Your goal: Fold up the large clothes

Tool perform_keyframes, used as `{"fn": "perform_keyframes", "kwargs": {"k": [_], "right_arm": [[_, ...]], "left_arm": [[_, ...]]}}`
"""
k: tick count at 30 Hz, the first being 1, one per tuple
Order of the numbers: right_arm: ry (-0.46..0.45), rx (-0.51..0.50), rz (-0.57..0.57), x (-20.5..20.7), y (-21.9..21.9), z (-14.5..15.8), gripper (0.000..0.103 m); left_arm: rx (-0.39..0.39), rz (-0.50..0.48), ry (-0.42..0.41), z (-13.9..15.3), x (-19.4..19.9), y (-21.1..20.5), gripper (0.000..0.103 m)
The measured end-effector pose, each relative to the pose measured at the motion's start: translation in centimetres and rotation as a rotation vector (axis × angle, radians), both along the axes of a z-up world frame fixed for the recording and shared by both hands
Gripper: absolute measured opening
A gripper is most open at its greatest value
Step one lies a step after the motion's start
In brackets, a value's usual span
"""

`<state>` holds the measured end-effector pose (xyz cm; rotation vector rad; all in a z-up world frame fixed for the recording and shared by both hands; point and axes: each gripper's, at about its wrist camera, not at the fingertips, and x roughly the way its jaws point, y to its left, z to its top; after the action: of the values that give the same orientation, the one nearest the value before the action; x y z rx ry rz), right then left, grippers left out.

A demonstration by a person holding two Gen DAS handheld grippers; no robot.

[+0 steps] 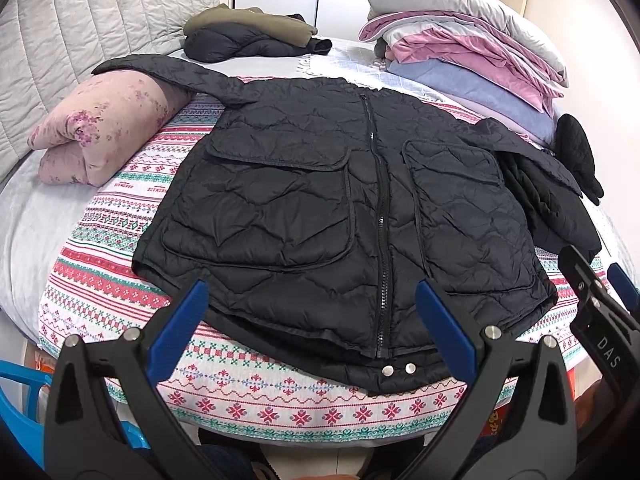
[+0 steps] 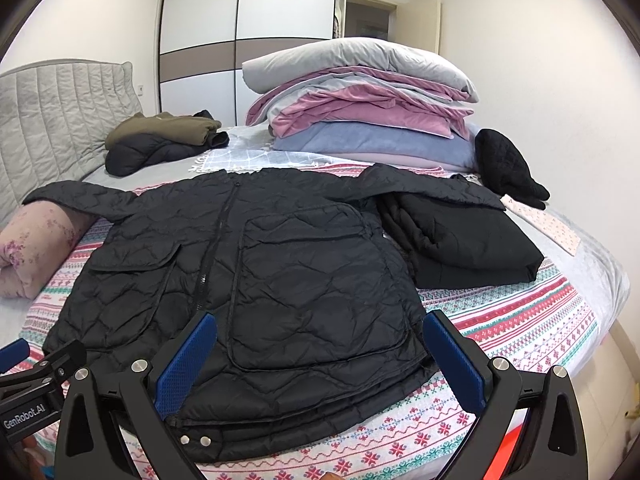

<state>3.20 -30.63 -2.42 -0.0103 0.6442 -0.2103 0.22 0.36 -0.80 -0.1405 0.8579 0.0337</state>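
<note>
Left wrist view: we find the black quilted jacket (image 1: pixel 320 208) spread flat, front up and zipped, on the patterned blanket (image 1: pixel 256 400). One sleeve lies over a pink floral pillow (image 1: pixel 104 132). Our left gripper (image 1: pixel 310 320) hovers above the hem, jaws wide apart, holding nothing. Our right gripper (image 2: pixel 318 354) hovers likewise, wide open and empty. Folded black garment (image 2: pixel 468 240) lies beside the jacket.

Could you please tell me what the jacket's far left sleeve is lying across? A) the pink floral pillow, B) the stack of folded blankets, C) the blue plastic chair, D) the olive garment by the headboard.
A: the black quilted jacket lies spread flat and zipped on the patterned bedspread, and its outstretched sleeve drapes over the top of the pink floral pillow.
</note>
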Motion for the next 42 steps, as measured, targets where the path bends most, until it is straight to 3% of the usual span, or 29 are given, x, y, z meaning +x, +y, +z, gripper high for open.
{"fn": "perform_keyframes", "kwargs": {"k": [15,22,28,32,36,39,42], "right_arm": [[0.005,0.002,0.004,-0.1,-0.4,0.0,0.103],[0.049,0.024,-0.013,1.1,-2.7,-1.0,0.103],[0.137,0.178,-0.089,2.6,-8.7,-2.9,0.103],[0.226,0.357,-0.091,3.3,-12.1,-4.8,0.103],[0.262,0.500,-0.162,3.2,-15.1,-6.6,0.103],[0.294,0.519,-0.208,3.5,-16.4,-7.9,0.103],[0.358,0.530,-0.233,4.4,-17.5,-9.7,0.103]], "left_arm": [[0.004,0.001,0.004,-0.4,-0.1,0.4,0.103],[0.013,0.055,0.049,-1.0,0.5,3.0,0.103],[-0.020,0.144,0.095,-2.3,0.8,7.1,0.103],[-0.057,0.201,0.131,-3.4,1.3,9.7,0.103],[-0.108,0.254,0.171,-4.9,2.0,12.2,0.103],[-0.158,0.252,0.195,-6.1,2.6,13.1,0.102],[-0.144,0.275,0.218,-6.9,3.3,13.7,0.094]]}}
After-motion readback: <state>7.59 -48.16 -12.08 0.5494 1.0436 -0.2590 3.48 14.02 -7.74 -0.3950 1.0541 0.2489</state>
